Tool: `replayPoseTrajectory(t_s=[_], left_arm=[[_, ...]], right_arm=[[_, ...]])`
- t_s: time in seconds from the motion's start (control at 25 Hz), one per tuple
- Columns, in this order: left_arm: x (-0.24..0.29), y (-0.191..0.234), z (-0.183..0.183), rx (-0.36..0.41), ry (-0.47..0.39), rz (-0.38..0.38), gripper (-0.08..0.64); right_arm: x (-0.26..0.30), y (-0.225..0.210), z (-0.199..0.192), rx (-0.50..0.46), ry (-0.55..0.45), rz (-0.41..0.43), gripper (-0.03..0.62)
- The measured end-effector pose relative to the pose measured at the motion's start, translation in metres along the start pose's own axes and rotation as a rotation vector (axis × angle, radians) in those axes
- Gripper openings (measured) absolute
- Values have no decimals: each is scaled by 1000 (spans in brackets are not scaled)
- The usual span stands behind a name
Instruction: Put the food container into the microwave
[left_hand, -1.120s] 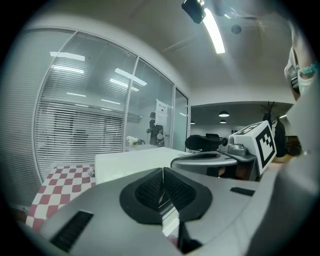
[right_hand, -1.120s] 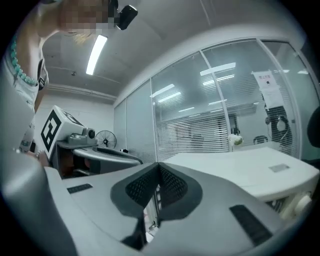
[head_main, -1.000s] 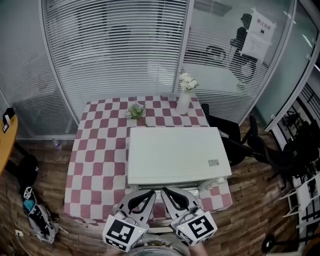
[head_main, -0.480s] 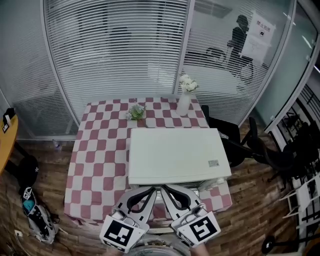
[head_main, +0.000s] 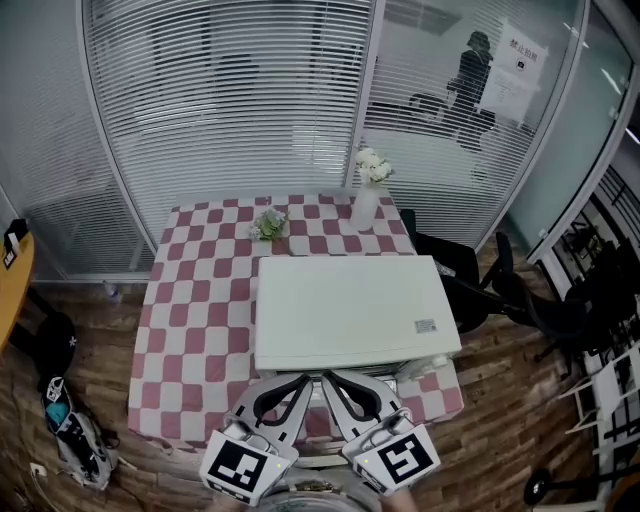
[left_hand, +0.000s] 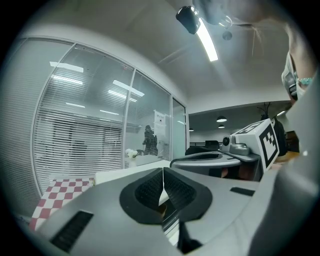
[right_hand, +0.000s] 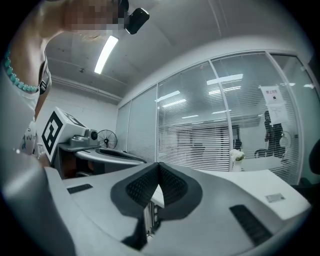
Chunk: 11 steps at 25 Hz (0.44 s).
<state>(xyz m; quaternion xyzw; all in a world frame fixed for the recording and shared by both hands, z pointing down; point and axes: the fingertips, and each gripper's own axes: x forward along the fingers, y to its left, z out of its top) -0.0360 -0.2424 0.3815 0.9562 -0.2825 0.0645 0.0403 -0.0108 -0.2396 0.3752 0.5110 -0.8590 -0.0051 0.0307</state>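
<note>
Just beyond left gripper (head_main: 305, 381) and right gripper (head_main: 327, 379), each with jaws pressed together, empty: white boxy microwave (head_main: 355, 310), flat-topped, small label toward right gripper's side.

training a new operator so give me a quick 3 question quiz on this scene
1. True or false: the left gripper and the right gripper both have their jaws together with nothing between them.
2. Multiple choice: the white vase of flowers stands A) on top of the microwave, B) on the checked tablecloth beyond the microwave, C) on the floor.
3. Fill the gap: in all three views the food container is ___.

Key: 1 true; 2 B; 3 not visible.
</note>
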Motion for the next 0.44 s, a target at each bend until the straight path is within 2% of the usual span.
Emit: replayPoseTrajectory(t_s=[0.44], left_arm=[[3, 4, -2, -7, 9, 3, 14]], right_arm=[[4, 0, -3, -1, 30, 8, -8]])
